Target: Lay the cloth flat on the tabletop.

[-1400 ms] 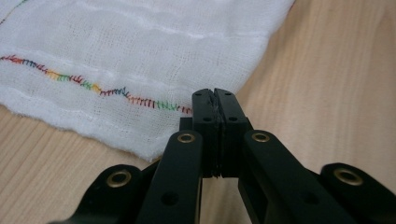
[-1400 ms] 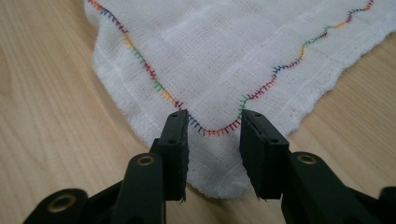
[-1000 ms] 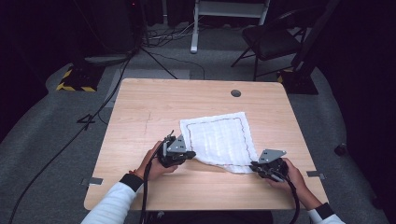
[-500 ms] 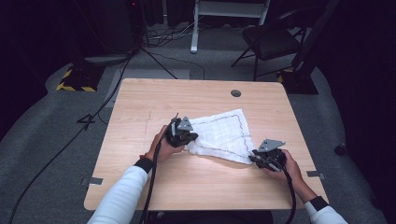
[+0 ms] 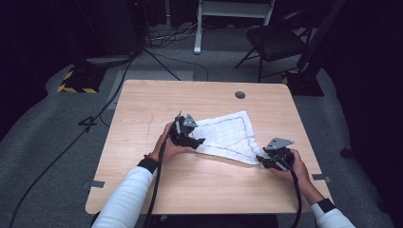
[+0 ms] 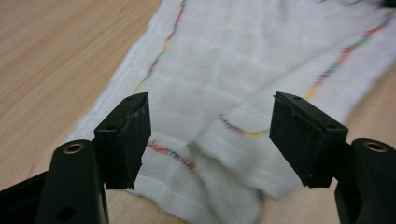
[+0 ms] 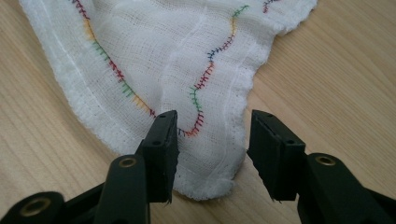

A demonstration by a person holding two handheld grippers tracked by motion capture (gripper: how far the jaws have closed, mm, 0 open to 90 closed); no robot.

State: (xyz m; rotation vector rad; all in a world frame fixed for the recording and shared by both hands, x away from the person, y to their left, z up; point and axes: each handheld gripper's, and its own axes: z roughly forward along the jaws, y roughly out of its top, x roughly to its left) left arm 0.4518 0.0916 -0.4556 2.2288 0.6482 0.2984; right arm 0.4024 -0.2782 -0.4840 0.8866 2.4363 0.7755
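Here the white cloth (image 5: pixel 228 135) lies loosely folded on the counter (image 5: pixel 142 104), its multicoloured stitched border (image 7: pixel 112 70) running in wavy lines across it. It sits toward the near right part of the counter, well short of the round grey plug (image 5: pixel 240 95) near the far edge.

My left hand-held gripper (image 6: pixel 210 135) is at the cloth's left end. Its jaws have just been opening and now stand apart; a folded corner of the cloth lies between them, but the pads are off it. In the high view this hand-held gripper (image 5: pixel 187 135) rests at the cloth's left edge, my left hand (image 5: pixel 166 145) behind it.

My right hand-held gripper (image 7: pixel 212 149) is at the cloth's near right corner. Its jaws have also just been opening and stand apart; the rounded corner lies on the counter between them, just beside the left pad, unclamped. In the high view it (image 5: pixel 273 156) sits at that corner, my right hand (image 5: pixel 292 168) around it.
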